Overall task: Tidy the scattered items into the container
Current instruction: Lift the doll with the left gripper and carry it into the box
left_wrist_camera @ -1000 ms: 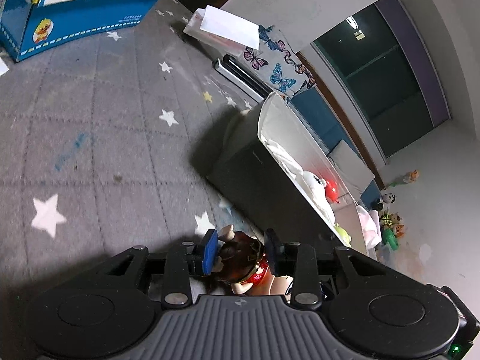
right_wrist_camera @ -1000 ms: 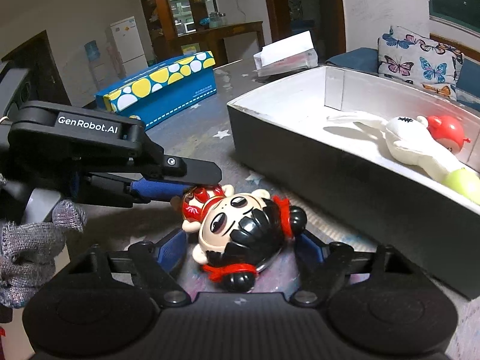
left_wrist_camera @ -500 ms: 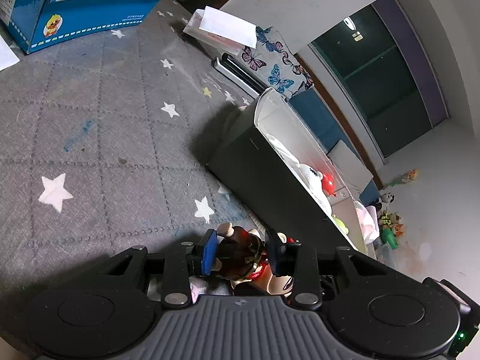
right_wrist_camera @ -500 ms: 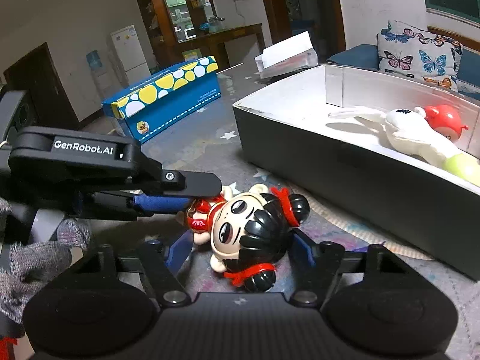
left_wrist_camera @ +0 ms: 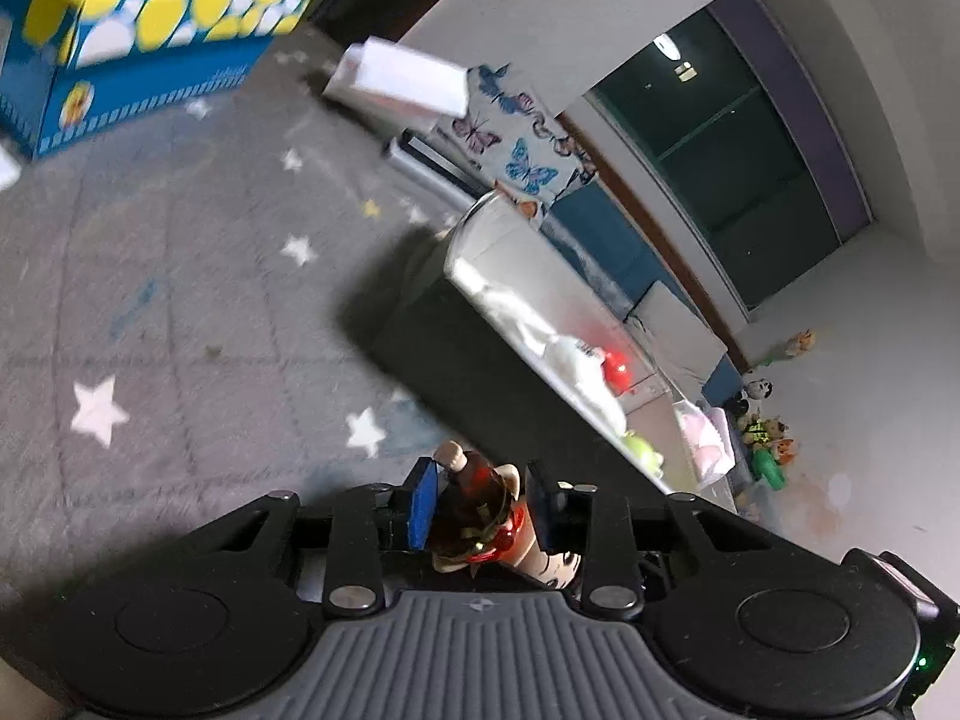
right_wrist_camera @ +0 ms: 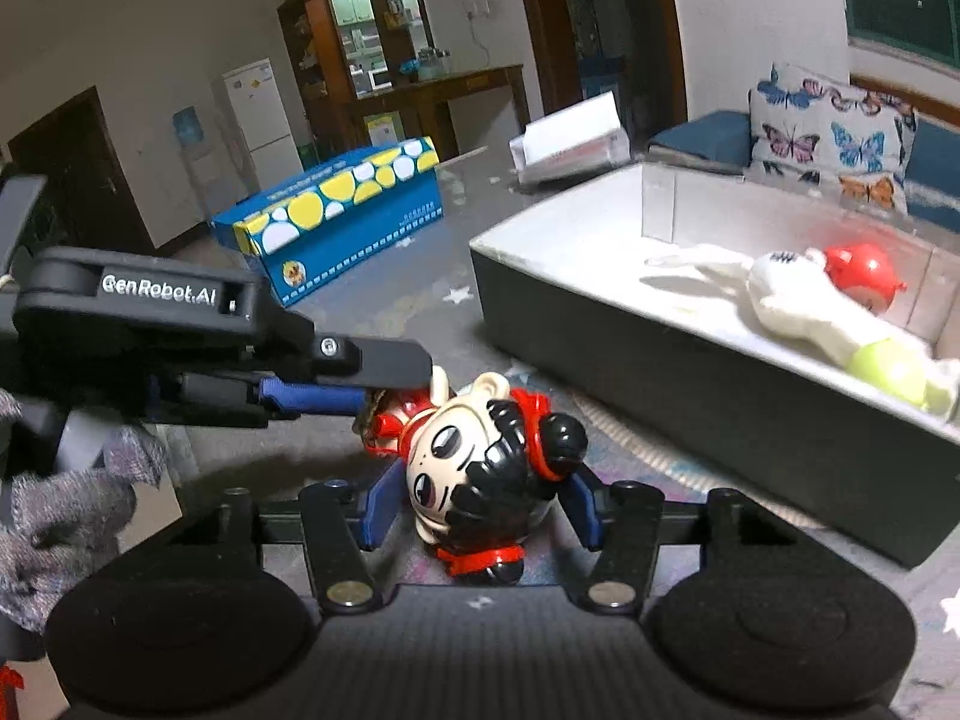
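A doll with a big cream face, black hair buns and red ribbons [right_wrist_camera: 480,468] is held between both grippers above the grey star mat. My right gripper [right_wrist_camera: 480,510] is shut on its head. My left gripper [left_wrist_camera: 480,501] is shut on its small red-brown body [left_wrist_camera: 474,516]; the left gripper also shows in the right wrist view [right_wrist_camera: 336,402], coming in from the left. The container is a dark box with a white inside [right_wrist_camera: 690,372], to the right of the doll. It holds a white plush toy [right_wrist_camera: 804,306], a red round toy [right_wrist_camera: 864,273] and a yellow-green ball [right_wrist_camera: 888,366].
A blue box with yellow and white spots [right_wrist_camera: 336,222] stands on the mat at the back left. A white packet [right_wrist_camera: 570,138] lies behind the container. A butterfly-print cushion [right_wrist_camera: 828,138] and a blue sofa are at the back right. Small toys [left_wrist_camera: 762,426] lie on the far floor.
Both grippers have lifted the doll off the mat and carried it a little toward the container. The doll's head has tilted over. The left wrist view is motion blurred.
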`<state>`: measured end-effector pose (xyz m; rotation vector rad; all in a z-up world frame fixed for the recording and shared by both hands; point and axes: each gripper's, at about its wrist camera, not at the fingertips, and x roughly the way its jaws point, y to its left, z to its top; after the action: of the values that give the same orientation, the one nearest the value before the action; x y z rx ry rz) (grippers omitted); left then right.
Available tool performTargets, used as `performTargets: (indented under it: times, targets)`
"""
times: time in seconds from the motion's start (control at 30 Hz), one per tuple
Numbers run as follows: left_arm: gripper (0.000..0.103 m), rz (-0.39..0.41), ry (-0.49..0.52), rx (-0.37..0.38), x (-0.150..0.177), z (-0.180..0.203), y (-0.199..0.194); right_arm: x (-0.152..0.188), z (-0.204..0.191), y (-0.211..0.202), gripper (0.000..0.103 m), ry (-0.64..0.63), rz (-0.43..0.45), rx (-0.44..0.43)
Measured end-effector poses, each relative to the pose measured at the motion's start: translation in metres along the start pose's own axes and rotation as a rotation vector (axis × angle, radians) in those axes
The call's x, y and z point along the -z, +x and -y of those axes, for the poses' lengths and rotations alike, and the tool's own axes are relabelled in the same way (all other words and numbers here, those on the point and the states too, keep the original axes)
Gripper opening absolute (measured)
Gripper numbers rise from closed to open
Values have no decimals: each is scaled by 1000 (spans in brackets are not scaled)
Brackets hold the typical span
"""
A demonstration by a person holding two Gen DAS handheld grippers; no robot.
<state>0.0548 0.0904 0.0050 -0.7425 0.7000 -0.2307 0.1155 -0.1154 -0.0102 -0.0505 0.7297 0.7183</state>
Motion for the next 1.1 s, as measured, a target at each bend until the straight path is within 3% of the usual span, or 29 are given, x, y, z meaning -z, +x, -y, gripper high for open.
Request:
performTargets:
  times: [0.23, 0.47, 0.87, 1.1]
  targets:
    - [34, 46, 46, 64, -21, 35, 2, -25, 10, -30, 55, -22, 92, 40]
    - [34, 61, 82, 106, -58, 65, 40, -63, 40, -35, 55, -34, 147, 109]
    - [34, -39, 31, 63, -87, 53, 136, -96, 110, 25, 55, 2, 27, 151]
    - [34, -80, 12, 30, -85, 41, 157, -91, 125, 51, 55, 6, -43, 148]
